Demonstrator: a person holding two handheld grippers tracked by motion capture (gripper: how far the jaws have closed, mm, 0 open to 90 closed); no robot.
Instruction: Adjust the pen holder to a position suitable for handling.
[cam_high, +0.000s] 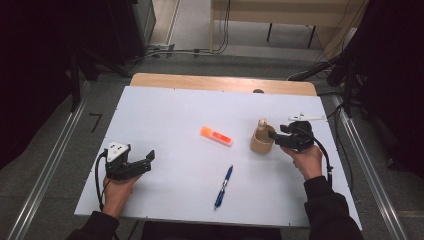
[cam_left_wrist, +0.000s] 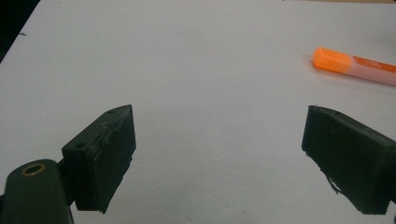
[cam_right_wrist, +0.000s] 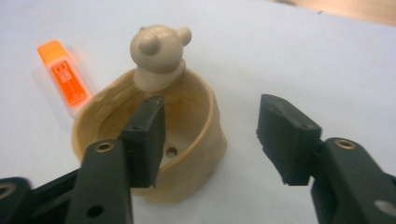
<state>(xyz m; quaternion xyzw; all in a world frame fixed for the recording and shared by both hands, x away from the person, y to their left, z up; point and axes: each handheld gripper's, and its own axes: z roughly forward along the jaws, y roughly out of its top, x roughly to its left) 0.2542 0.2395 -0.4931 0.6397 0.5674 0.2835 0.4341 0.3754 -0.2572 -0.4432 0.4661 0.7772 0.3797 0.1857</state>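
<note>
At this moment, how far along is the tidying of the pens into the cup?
Done: the cup stands upright. In hand: nothing; the right gripper has open jaws astride the cup's near wall. Left: the orange highlighter and blue pen still lie on the table; the left gripper waits open.

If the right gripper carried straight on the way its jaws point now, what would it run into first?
Most likely the tan bear-topped cup. The right gripper stands open, one jaw over the cup's mouth, the other outside its wall, so the near rim sits in the line. The orange highlighter lies farther off to the side.
</note>
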